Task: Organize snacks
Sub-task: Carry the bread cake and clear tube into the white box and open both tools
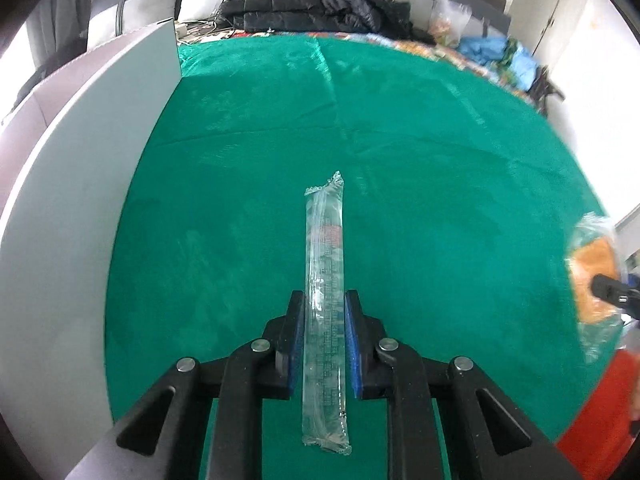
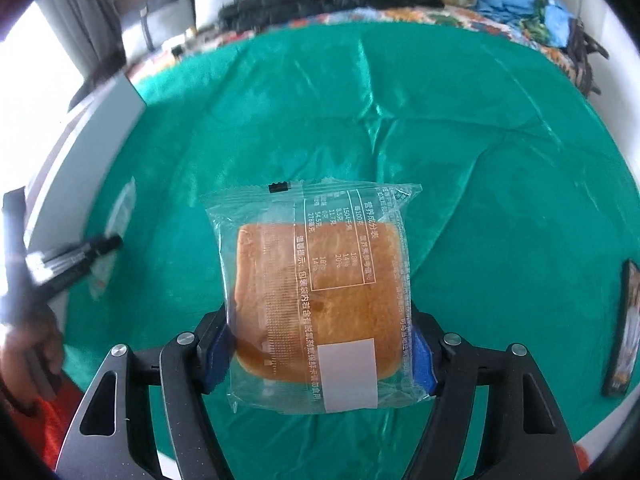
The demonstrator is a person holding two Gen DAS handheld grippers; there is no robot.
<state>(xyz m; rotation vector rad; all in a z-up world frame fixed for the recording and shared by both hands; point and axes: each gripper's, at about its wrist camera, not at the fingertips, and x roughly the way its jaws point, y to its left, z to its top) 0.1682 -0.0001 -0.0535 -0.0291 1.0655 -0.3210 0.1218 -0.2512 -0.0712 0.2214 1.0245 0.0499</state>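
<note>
Our left gripper (image 1: 324,300) clamps a long clear snack stick (image 1: 325,280) above the green cloth (image 1: 440,160); our right gripper (image 2: 320,324) pinches the wrapped bread (image 2: 320,296), probably lifted too.

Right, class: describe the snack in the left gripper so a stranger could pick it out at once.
Start from the green cloth covering the table. Above it, the left gripper pinches a long, narrow clear packet. Unlike the square bread packet in the right gripper, it is slim and stick-shaped.
</note>
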